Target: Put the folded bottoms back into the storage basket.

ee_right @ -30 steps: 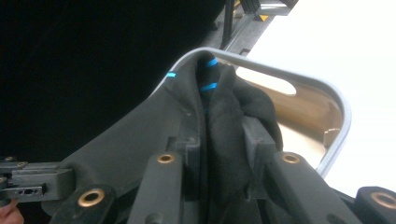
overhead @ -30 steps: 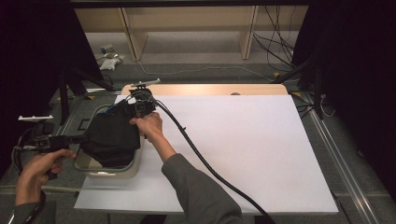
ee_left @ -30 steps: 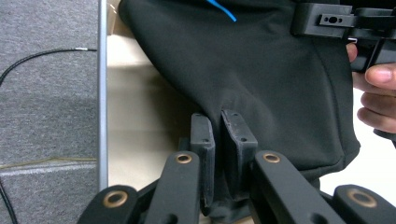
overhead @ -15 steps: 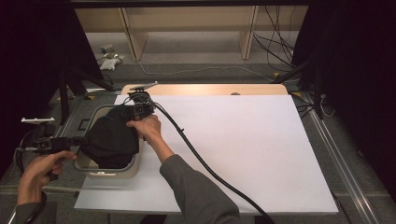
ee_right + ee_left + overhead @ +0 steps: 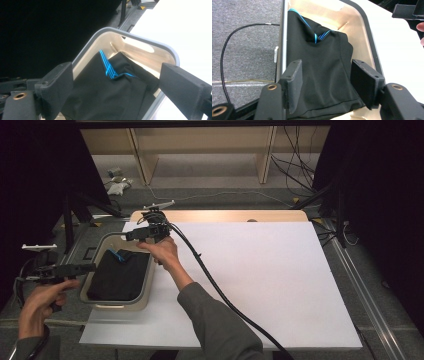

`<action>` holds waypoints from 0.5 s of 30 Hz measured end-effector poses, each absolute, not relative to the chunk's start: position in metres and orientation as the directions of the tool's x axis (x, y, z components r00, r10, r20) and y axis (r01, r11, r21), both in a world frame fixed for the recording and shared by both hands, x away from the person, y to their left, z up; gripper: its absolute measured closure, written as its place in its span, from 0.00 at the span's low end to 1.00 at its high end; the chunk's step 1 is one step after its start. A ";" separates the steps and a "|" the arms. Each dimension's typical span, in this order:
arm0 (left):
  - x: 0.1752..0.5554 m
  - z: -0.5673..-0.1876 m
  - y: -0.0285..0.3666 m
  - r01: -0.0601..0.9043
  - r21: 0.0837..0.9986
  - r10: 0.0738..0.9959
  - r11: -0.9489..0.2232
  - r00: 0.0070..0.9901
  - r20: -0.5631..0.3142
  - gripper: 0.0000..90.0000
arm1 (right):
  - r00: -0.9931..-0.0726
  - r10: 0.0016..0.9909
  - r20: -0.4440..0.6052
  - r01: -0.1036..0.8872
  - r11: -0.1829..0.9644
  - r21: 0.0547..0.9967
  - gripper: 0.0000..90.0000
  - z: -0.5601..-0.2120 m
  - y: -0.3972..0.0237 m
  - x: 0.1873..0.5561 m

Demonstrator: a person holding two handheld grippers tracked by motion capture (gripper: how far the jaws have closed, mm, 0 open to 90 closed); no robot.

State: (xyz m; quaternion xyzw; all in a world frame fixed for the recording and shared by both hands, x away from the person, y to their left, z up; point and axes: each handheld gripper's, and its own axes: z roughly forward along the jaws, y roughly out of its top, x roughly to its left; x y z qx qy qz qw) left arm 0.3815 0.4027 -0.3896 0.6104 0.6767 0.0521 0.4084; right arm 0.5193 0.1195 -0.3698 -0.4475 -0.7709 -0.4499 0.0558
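Lying in tub (image 5: 148, 285): black cloth (image 5: 119, 276), lower edge cut off | both grippers' jaws just opened, empty

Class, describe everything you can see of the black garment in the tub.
The black garment is a folded piece of smooth, matte fabric with thin bright blue trim at one end. It lies loosely creased inside the beige tub, covering most of its floor and resting against the walls. Neither gripper's pads touch it; it lies released.
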 end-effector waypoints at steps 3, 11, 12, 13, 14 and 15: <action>0.382 -0.388 0.401 0.778 0.579 0.867 0.245 0.092 -0.490 0.43 | -0.602 0.638 0.480 0.735 0.207 0.646 0.15 -0.368 0.118 0.518; 0.385 -0.387 0.394 0.779 0.587 0.872 0.223 0.110 -0.477 0.36 | -0.621 0.634 0.461 0.717 0.220 0.662 0.15 -0.362 0.110 0.517; 0.385 -0.387 0.393 0.779 0.588 0.873 0.218 0.114 -0.474 0.35 | -0.622 0.635 0.458 0.714 0.219 0.665 0.15 -0.361 0.108 0.517; 0.386 -0.387 0.391 0.779 0.590 0.875 0.213 0.117 -0.470 0.34 | -0.621 0.636 0.458 0.713 0.217 0.667 0.15 -0.359 0.106 0.516; 0.387 -0.386 0.390 0.779 0.592 0.876 0.205 0.123 -0.466 0.34 | -0.624 0.634 0.457 0.711 0.216 0.670 0.15 -0.358 0.104 0.516; 0.387 -0.386 0.389 0.778 0.595 0.876 0.203 0.127 -0.465 0.33 | -0.626 0.634 0.455 0.707 0.214 0.674 0.15 -0.357 0.102 0.516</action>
